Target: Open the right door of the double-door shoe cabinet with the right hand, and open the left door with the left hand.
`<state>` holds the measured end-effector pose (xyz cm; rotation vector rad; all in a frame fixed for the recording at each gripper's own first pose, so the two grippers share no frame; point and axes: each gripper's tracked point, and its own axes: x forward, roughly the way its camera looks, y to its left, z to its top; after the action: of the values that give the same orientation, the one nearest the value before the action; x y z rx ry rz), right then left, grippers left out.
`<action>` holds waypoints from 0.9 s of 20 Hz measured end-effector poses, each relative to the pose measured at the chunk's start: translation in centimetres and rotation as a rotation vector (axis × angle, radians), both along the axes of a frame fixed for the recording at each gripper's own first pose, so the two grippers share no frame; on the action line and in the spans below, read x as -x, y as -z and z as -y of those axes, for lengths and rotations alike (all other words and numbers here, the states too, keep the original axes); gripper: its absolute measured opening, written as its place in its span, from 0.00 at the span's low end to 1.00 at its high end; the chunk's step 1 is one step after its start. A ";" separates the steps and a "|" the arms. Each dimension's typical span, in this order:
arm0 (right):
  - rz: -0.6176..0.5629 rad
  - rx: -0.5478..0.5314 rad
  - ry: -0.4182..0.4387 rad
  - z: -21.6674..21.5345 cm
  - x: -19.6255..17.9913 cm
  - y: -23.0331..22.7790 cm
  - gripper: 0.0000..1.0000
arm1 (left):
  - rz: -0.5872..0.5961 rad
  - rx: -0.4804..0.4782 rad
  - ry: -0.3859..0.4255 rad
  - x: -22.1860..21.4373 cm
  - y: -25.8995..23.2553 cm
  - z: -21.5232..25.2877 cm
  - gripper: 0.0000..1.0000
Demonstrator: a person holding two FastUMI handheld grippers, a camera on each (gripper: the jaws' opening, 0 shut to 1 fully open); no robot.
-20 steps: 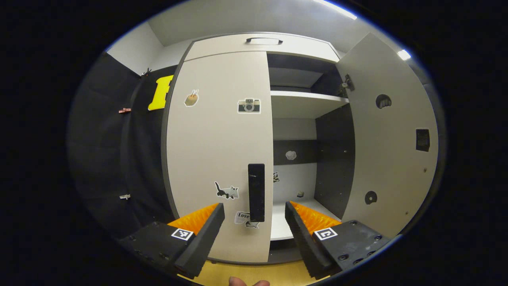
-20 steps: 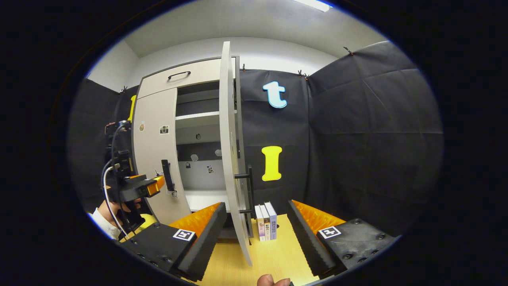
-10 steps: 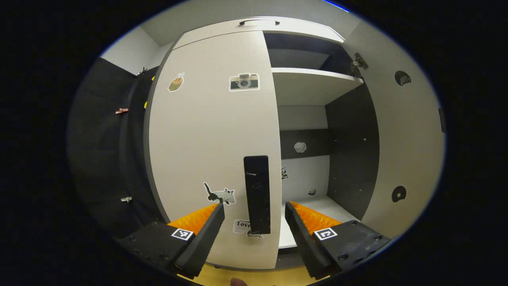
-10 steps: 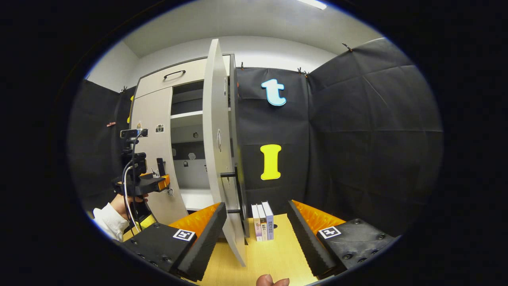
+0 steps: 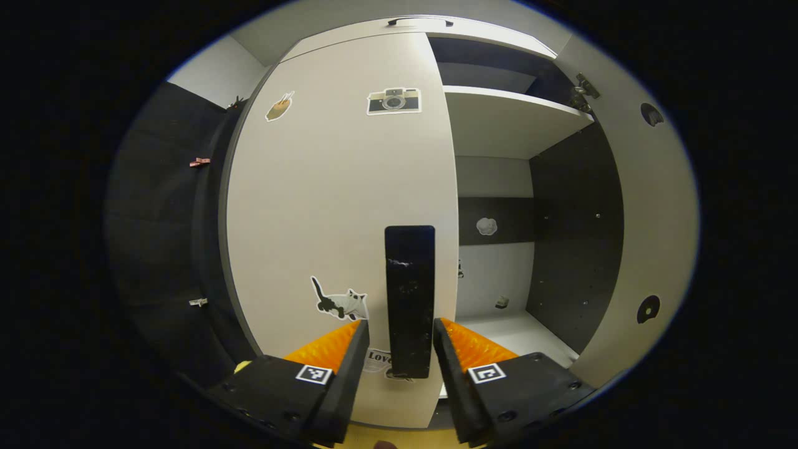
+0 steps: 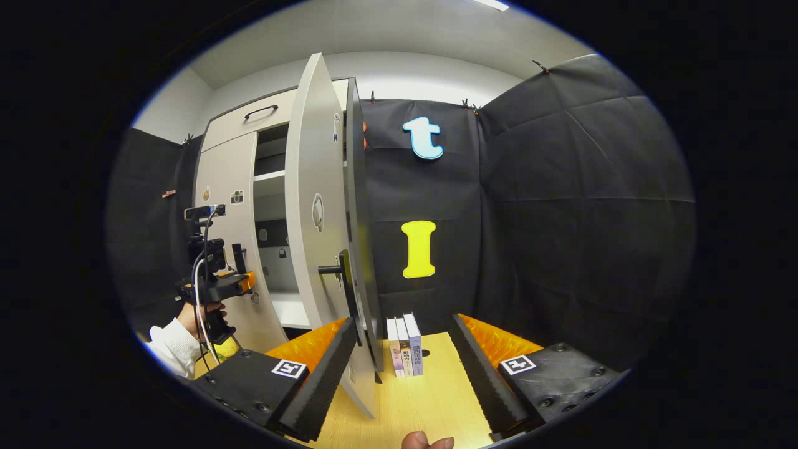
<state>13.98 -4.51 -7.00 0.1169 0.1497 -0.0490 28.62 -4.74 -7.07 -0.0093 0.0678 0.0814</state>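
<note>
The shoe cabinet's left door [image 5: 336, 199] is closed, with stickers on its face. Its black vertical handle [image 5: 409, 293] stands between the fingers of my left gripper [image 5: 401, 324]; the jaws are narrowed around it, with a sliver of door still showing on the left side. The right door [image 6: 315, 206] is swung wide open, its handle [image 6: 341, 274] sticking out, and its inner face [image 5: 654, 206] shows in the left gripper view. My right gripper [image 6: 402, 321] is open and holds nothing, set back from that door over the table. The left gripper [image 6: 218, 287] also shows at the left door, held by a hand.
Inside the cabinet a white shelf [image 5: 511, 118] sits above a lower white floor [image 5: 517, 330]. Three books [image 6: 402, 346] stand upright on the wooden table [image 6: 430, 399] beside the open door. A drawer with a black pull [image 6: 259, 112] tops the cabinet.
My left gripper moved in to the left door's handle and its fingers narrowed around it. The right door swung farther open, and the right gripper stayed open behind it.
</note>
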 end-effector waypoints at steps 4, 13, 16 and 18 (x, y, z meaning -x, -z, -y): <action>0.003 0.002 0.006 0.6 -0.3 0.0 0.97 | -0.006 0.013 -0.004 -0.7 -0.1 0.7 0.40; 0.000 -0.007 0.024 1.6 1.0 -0.1 0.97 | 0.002 0.045 -0.025 -0.7 0.6 0.7 0.34; 0.007 -0.010 0.019 1.2 1.9 -0.5 0.97 | -0.014 0.055 0.026 -0.4 0.5 0.8 0.26; 0.016 -0.011 0.018 1.0 2.2 -0.9 0.97 | -0.019 0.069 0.035 -0.1 0.6 0.7 0.21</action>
<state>11.74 -5.53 -6.12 0.1291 0.1333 -0.0655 28.72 -5.43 -7.63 -0.0767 0.0895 0.0445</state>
